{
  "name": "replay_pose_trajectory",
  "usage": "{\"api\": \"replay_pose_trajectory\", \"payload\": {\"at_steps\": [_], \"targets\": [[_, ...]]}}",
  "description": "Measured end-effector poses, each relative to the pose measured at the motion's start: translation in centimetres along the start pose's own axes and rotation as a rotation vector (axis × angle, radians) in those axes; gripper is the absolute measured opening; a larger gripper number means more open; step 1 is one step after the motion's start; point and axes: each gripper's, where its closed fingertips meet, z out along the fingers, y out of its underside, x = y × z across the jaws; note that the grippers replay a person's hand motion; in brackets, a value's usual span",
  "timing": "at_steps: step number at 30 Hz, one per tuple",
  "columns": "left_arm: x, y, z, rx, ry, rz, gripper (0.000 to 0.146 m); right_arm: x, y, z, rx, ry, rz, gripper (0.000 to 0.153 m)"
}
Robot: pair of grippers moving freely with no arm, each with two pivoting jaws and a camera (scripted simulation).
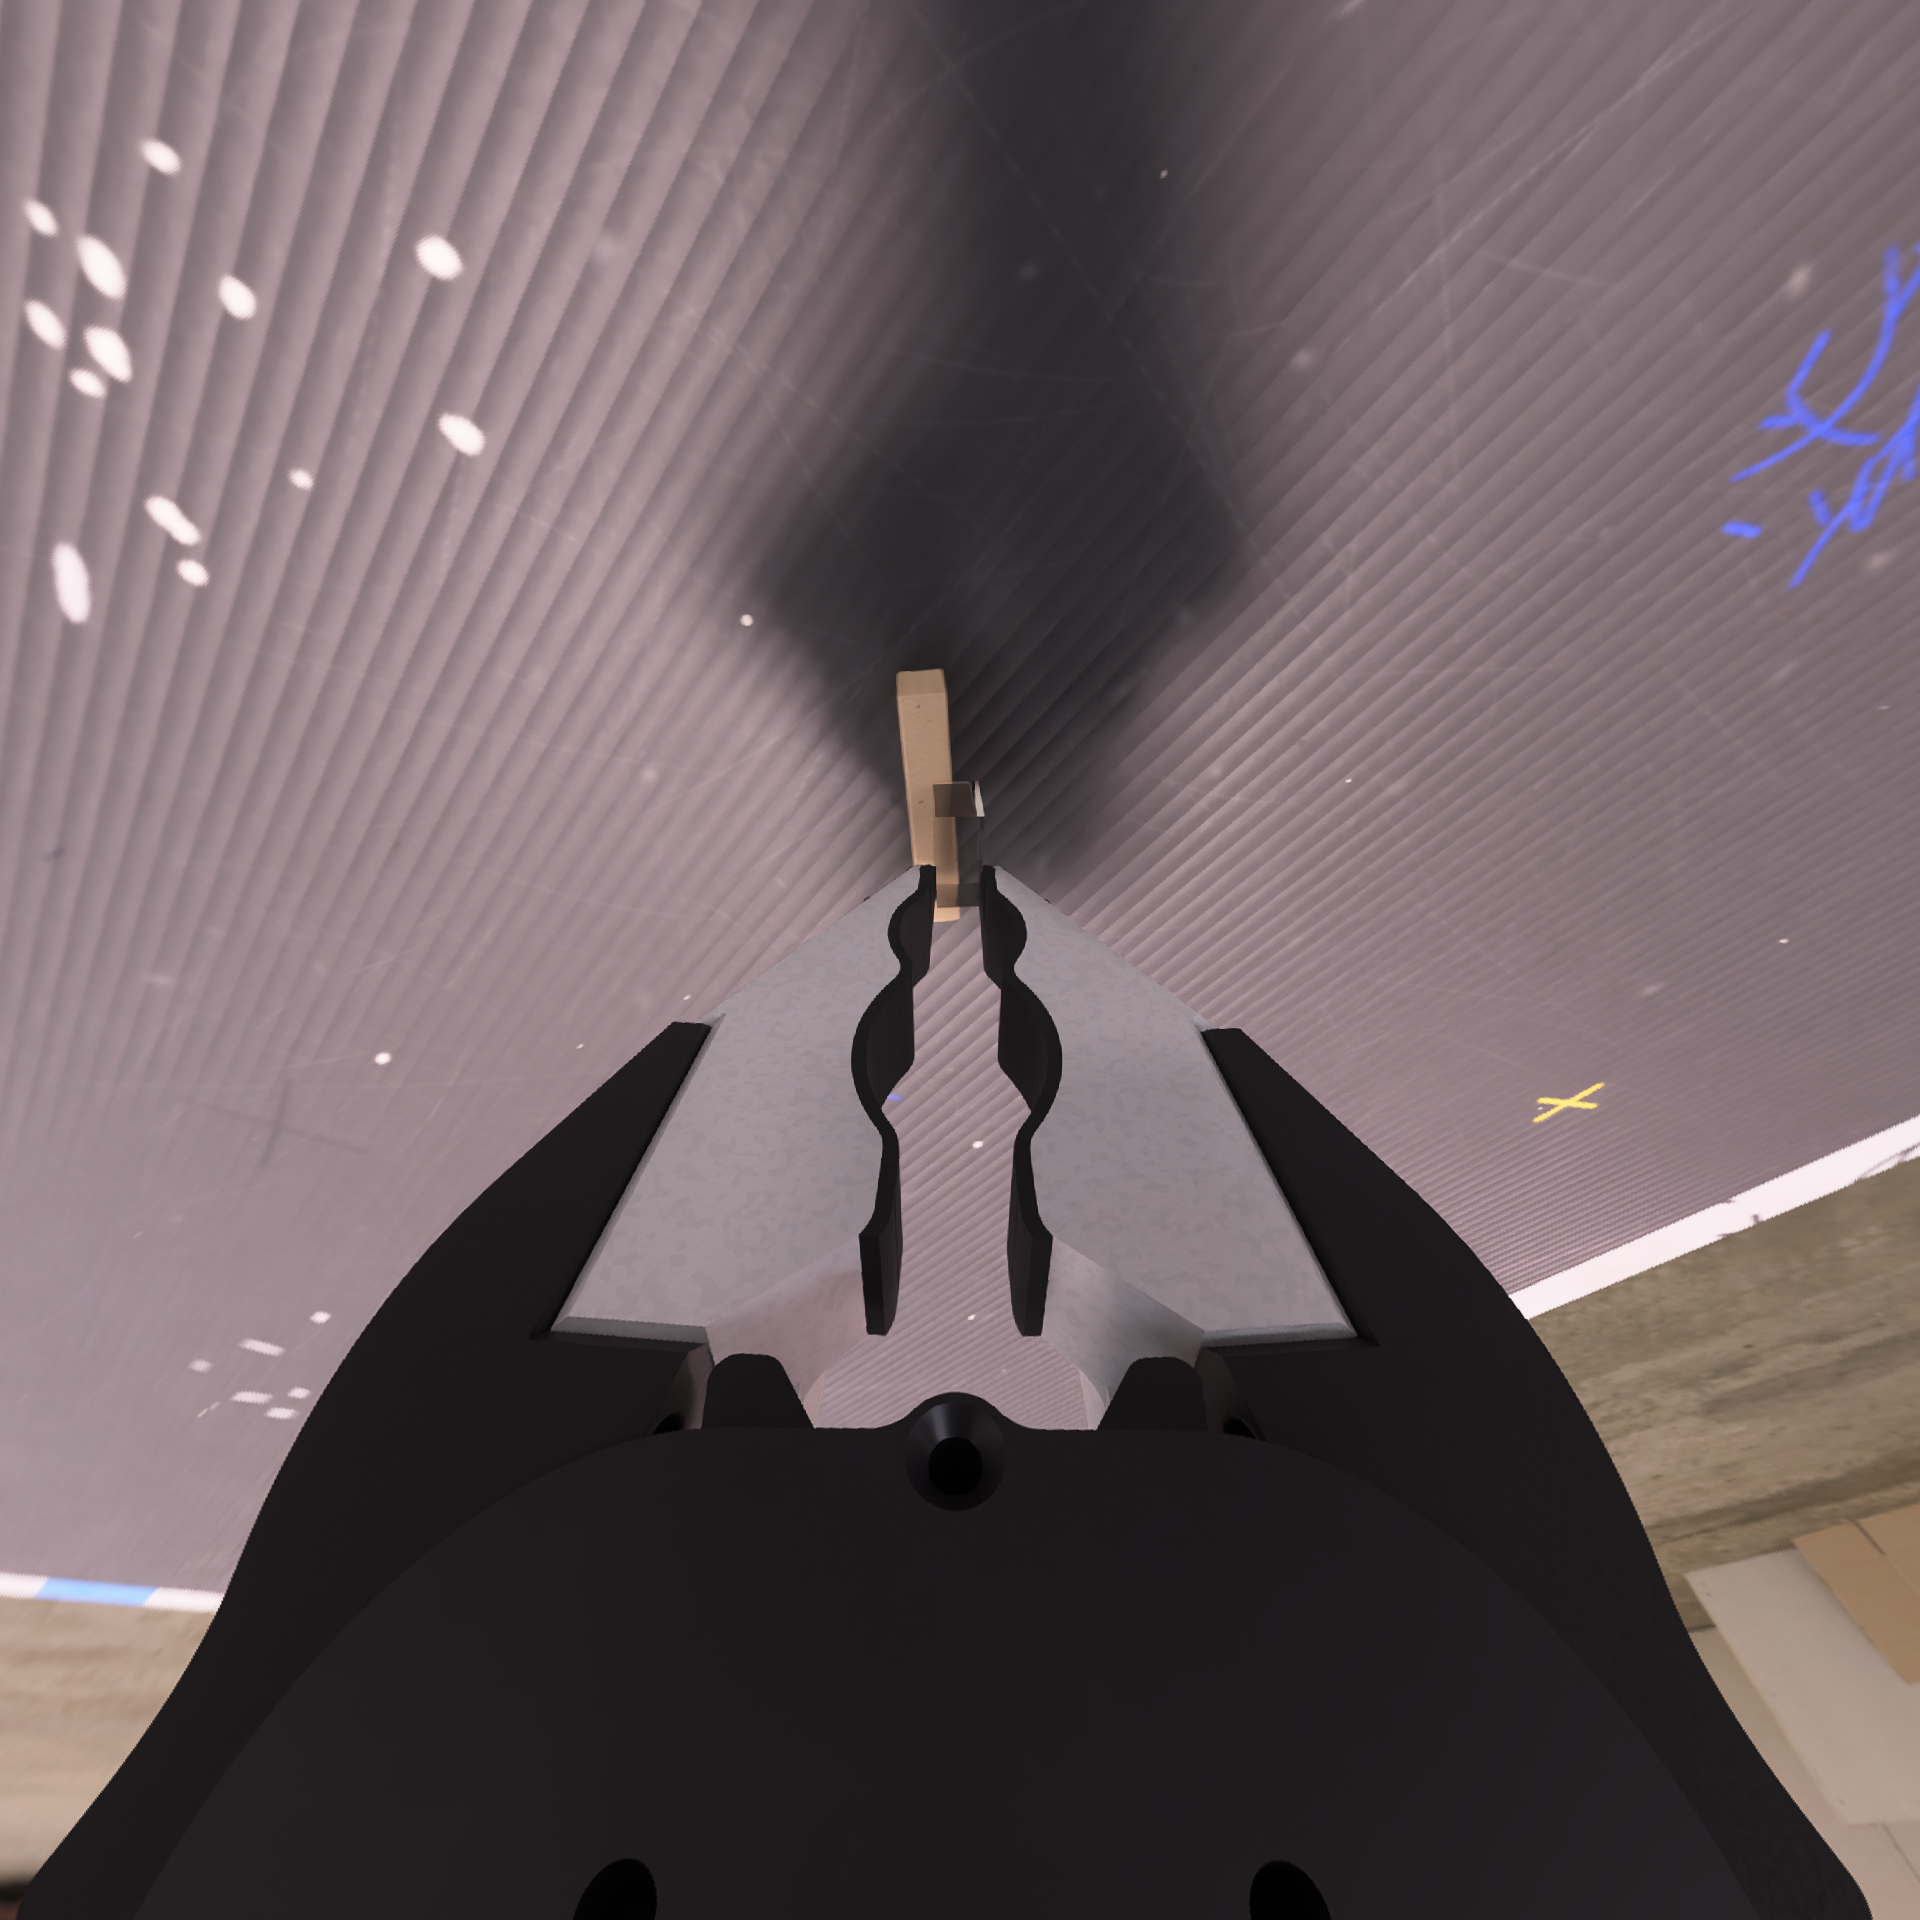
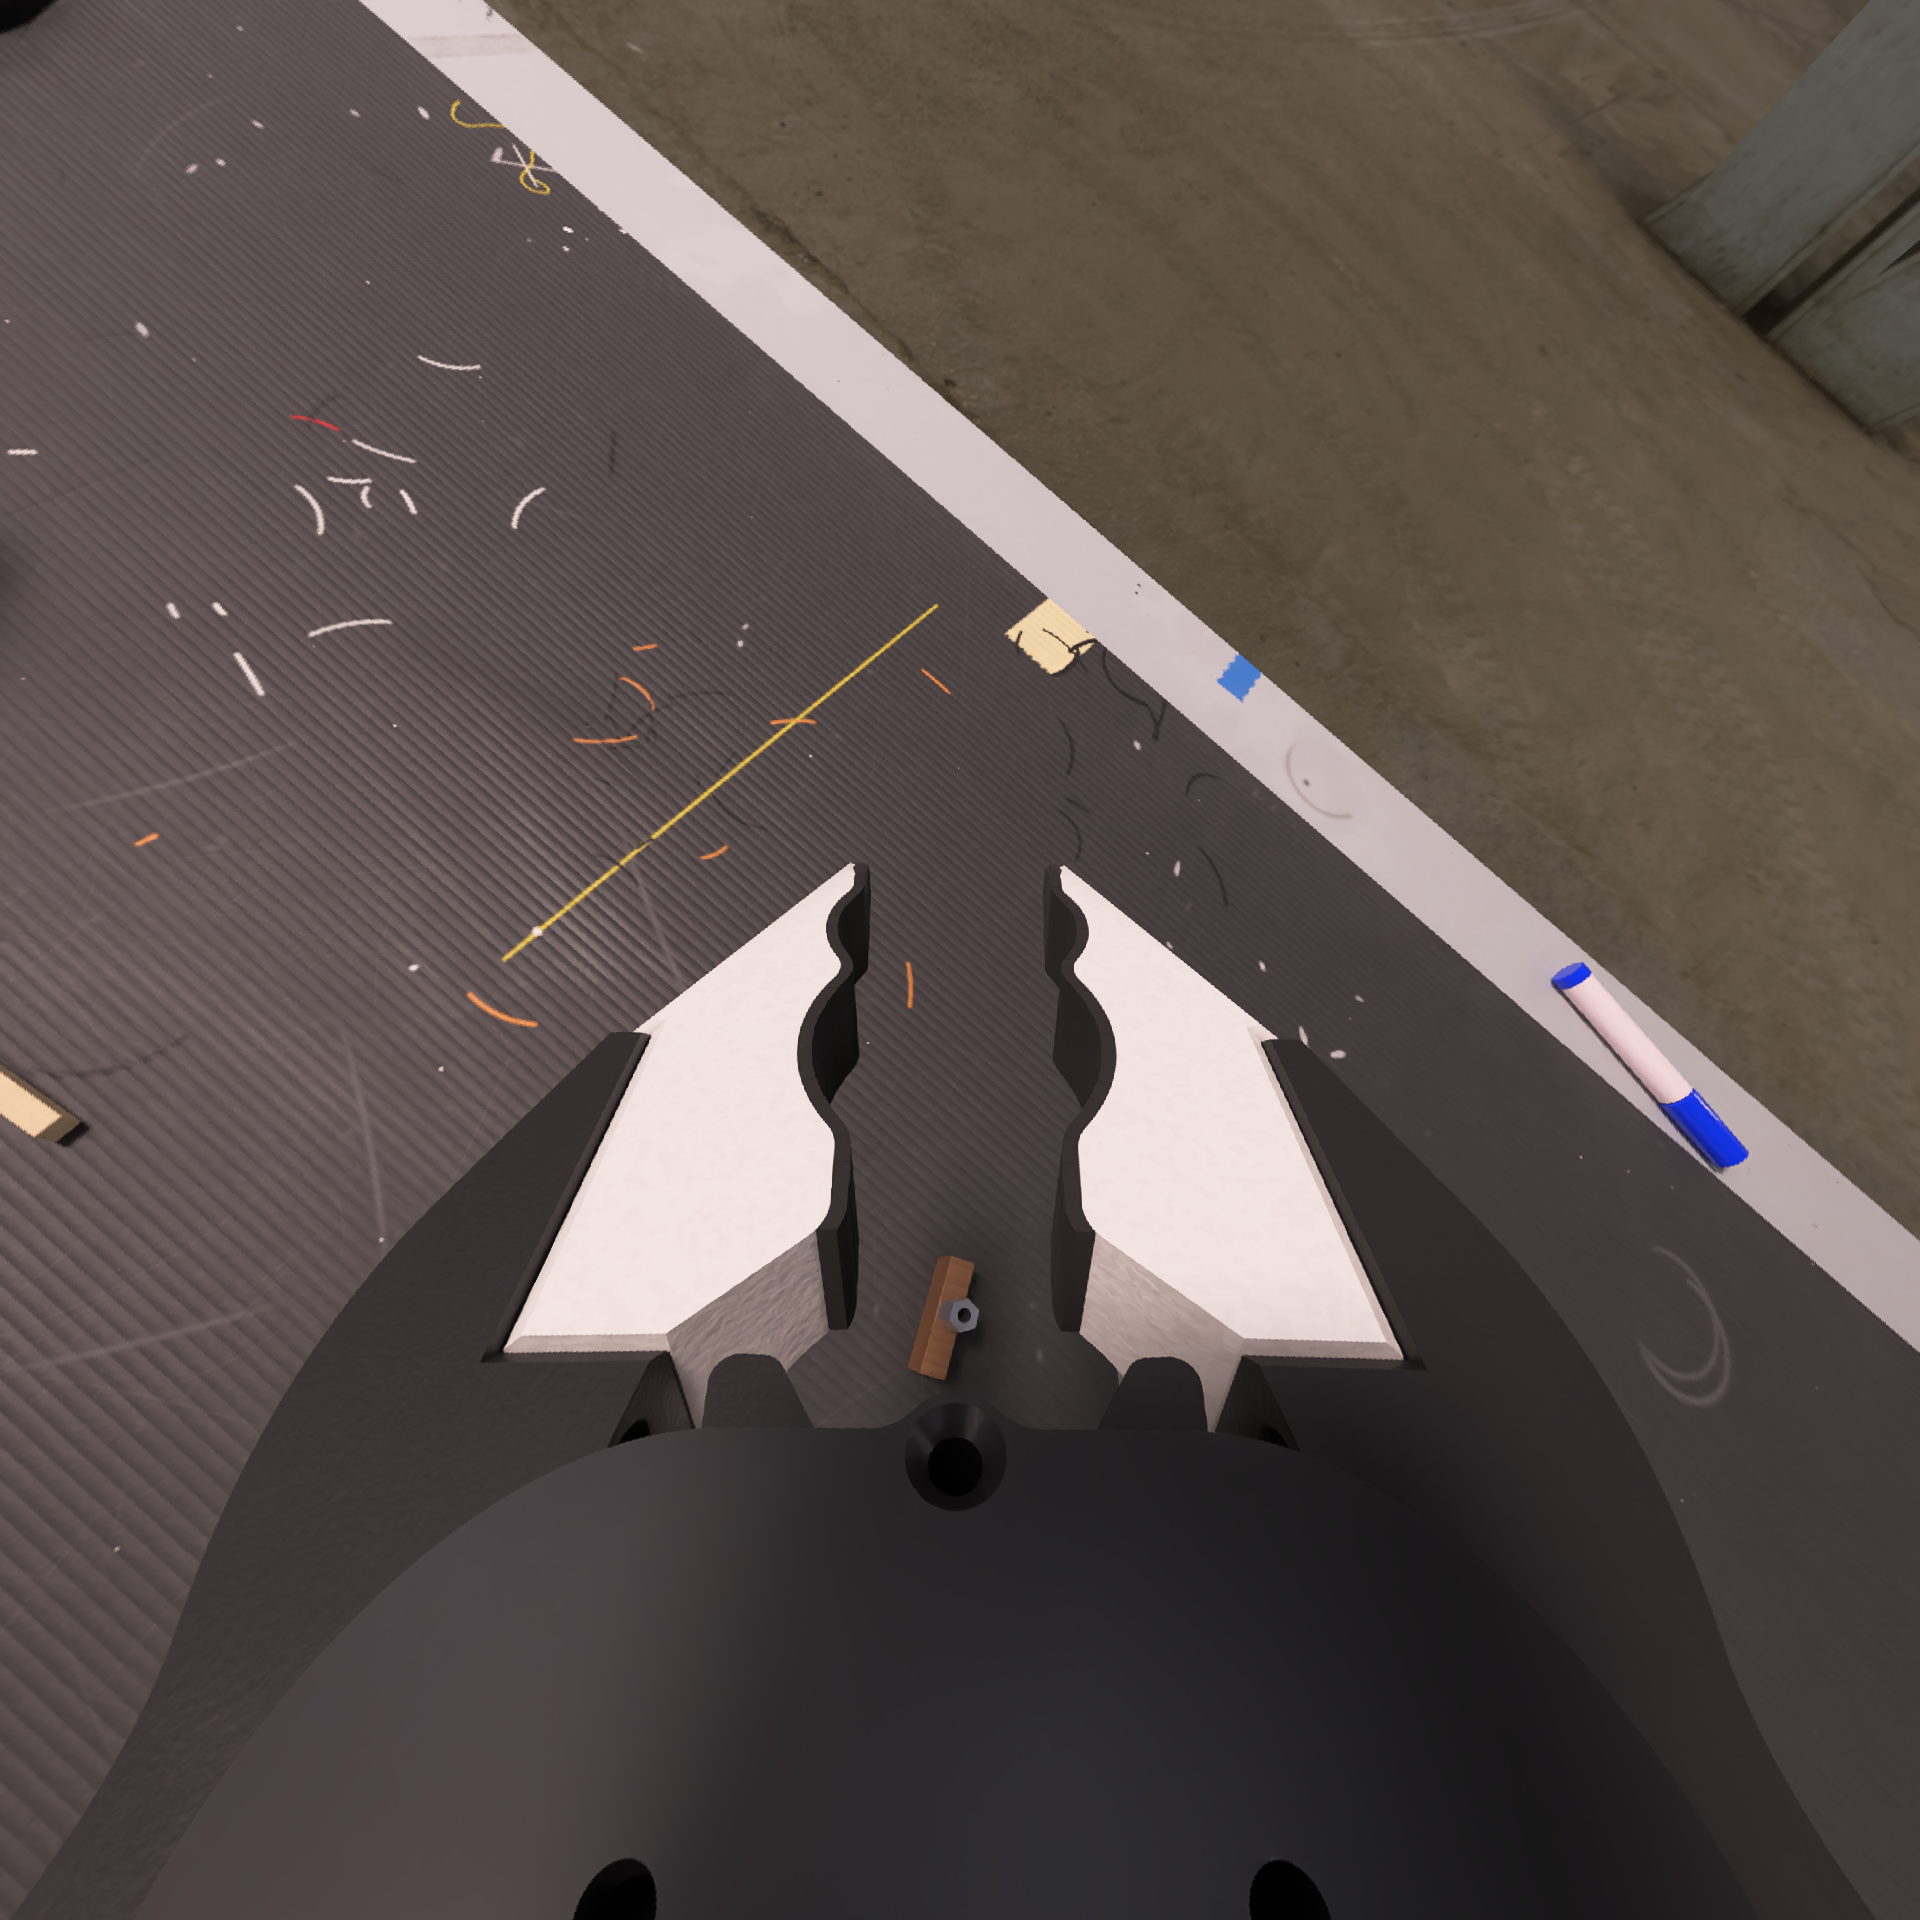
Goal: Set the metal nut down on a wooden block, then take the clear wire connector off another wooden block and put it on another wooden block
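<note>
In the left wrist view my left gripper (image 1: 954, 883) has its fingers drawn close together around the near end of the clear wire connector (image 1: 961, 821). The connector lies against a pale wooden block (image 1: 923, 758) on the dark ribbed mat, and I cannot tell if it is lifted clear of the block. In the right wrist view my right gripper (image 2: 956, 883) is open and empty, well above the mat. Below it, between the finger bases, a brown wooden block (image 2: 935, 1335) carries the metal nut (image 2: 963, 1315). The end of another pale wooden block (image 2: 36, 1112) shows at the left edge.
A blue and white marker (image 2: 1652, 1070) lies on the table's white border at the right. Tan tape (image 2: 1049, 636) and blue tape (image 2: 1238, 677) sit by that border. Concrete floor lies beyond the edge, with cardboard (image 1: 1849, 1600) at the lower right in the left wrist view.
</note>
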Motion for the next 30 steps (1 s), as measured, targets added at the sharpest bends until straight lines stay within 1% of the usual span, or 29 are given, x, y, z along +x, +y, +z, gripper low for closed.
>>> {"api": "replay_pose_trajectory", "payload": {"at_steps": [3, 7, 10, 12, 13, 14, 16, 18, 20, 23, 25, 27, 28, 30], "targets": [[-1.0, 0.0, -0.9, -0.024, -0.099, -0.008, 0.008, 0.1, 0.0, -0.1, 0.001, 0.003, -0.006, 0.033], [-1.8, -0.9, -4.5, 0.034, -0.307, -0.008, 0.008, 0.3, 0.1, -0.2, 0.000, 0.015, -0.007, 0.033], [-0.8, -2.4, -8.0, 0.115, -0.451, 0.028, 0.008, 0.4, 0.2, -0.2, -0.008, 0.024, -0.013, 0.033], [1.0, -4.0, -10.0, 0.178, -0.513, 0.087, 0.008, 0.5, 0.2, -0.2, -0.013, 0.029, -0.018, 0.033], [2.6, -5.2, -10.7, 0.227, -0.511, 0.141, 0.008, 0.5, 0.2, -0.2, -0.014, 0.033, -0.022, 0.033], [4.7, -6.6, -11.2, 0.289, -0.477, 0.219, 0.008, 0.5, 0.1, -0.2, -0.015, 0.036, -0.025, 0.033], [9.9, -9.3, -11.6, 0.406, -0.352, 0.431, 0.008, 0.3, 0.0, -0.3, -0.011, 0.035, -0.032, 0.033], [14.3, -12.0, -11.2, 0.479, -0.274, 0.611, 0.008, 0.1, -0.2, -0.3, -0.004, 0.030, -0.036, 0.033], [17.4, -15.0, -9.6, 0.485, -0.239, 0.701, 0.008, -0.1, -0.3, -0.3, -0.004, 0.026, -0.043, 0.034], [19.1, -18.8, -5.7, 0.410, -0.219, 0.739, 0.008, -0.4, -0.2, -0.2, -0.017, 0.021, -0.061, 0.034], [19.4, -20.9, -4.1, 0.452, -0.209, 0.724, 0.008, -0.5, -0.2, -0.1, -0.022, 0.019, -0.067, 0.034], [19.7, -21.8, -3.1, 0.483, -0.129, 0.673, 0.008, -0.7, -0.3, 0.0, -0.019, 0.013, -0.069, 0.034], [19.7, -22.0, -2.6, 0.471, -0.091, 0.650, 0.008, -0.8, -0.4, 0.0, -0.017, 0.008, -0.071, 0.034], [19.3, -22.1, -1.7, 0.439, -0.090, 0.622, 0.008, -1.0, -0.4, 0.2, -0.021, 0.002, -0.081, 0.034]]}}
